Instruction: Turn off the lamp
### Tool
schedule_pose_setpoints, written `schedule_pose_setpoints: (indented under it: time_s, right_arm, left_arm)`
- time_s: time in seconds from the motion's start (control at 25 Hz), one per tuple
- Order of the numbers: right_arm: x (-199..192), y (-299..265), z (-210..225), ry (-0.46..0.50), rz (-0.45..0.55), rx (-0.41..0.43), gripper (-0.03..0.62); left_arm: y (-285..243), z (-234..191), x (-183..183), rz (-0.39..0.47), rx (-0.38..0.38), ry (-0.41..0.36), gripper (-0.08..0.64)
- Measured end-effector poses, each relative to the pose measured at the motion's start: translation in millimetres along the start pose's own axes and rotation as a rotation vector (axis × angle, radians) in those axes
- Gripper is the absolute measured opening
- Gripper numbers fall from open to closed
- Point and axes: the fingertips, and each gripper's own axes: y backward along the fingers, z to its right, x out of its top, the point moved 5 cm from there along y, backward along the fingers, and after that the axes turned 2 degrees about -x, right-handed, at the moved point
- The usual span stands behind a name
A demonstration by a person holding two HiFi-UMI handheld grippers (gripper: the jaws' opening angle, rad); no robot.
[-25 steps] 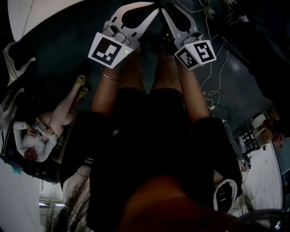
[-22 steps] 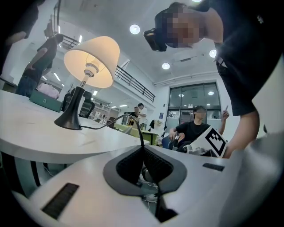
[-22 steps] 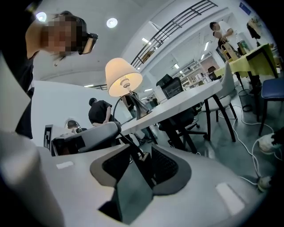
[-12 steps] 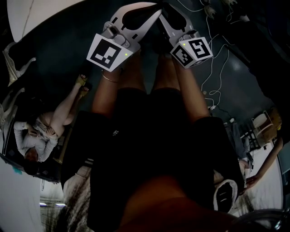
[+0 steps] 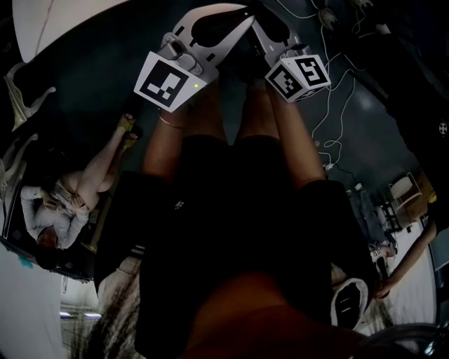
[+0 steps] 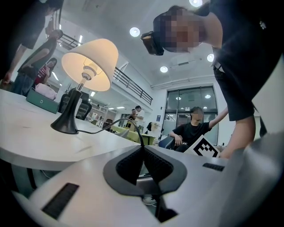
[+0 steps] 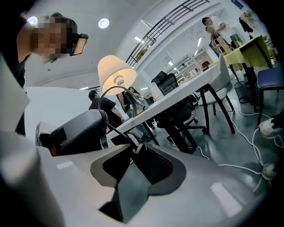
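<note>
The lamp (image 6: 88, 64) glows under its cream shade, its black base (image 6: 66, 124) on the white table (image 6: 26, 133). Its black cord (image 6: 115, 123) arcs from the base into my left gripper (image 6: 142, 148), which is shut on it. In the right gripper view the lamp (image 7: 116, 73) stands behind the left gripper's body (image 7: 80, 128). The cord (image 7: 116, 129) runs on to my right gripper (image 7: 136, 148), whose jaws are closing on a small inline switch pinched at their tips. In the dark head view the left gripper (image 5: 235, 14) and right gripper (image 5: 258, 17) meet tip to tip.
A green box (image 6: 42, 102) lies on the table behind the lamp. A person in black (image 6: 193, 128) sits beyond the table. Chairs and table legs (image 7: 213, 102) stand to the right, with white cables and plugs (image 7: 266, 128) on the floor. Another seated person (image 5: 63, 203) is low at left.
The right gripper's marker cube has shifted slightly toward the left gripper and tilted a little. Both hands otherwise hold their place. A person at the right edge has moved.
</note>
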Motion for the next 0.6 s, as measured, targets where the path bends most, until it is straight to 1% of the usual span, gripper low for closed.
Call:
schedule_pose_setpoints:
  time_s: [0.16,0.28,0.6]
  right_arm:
    - [-0.2,0.5,1.5,-0.029,0.010,-0.013,0.087]
    - [-0.9,1.1,1.9,-0.023,0.003,-0.008,0.072]
    - [-2.0,4.2,1.2,-0.030,-0.013,0.000,0.061]
  left_arm:
    - [0.7,-0.9,-2.5,0.003,-0.001,0.005,0.021]
    - [0.5,-0.3,-3.7,0.002,-0.003,0.001,0.021]
    - [0.2,-0.5,-5.0,0.010,0.002,-0.015,0.021]
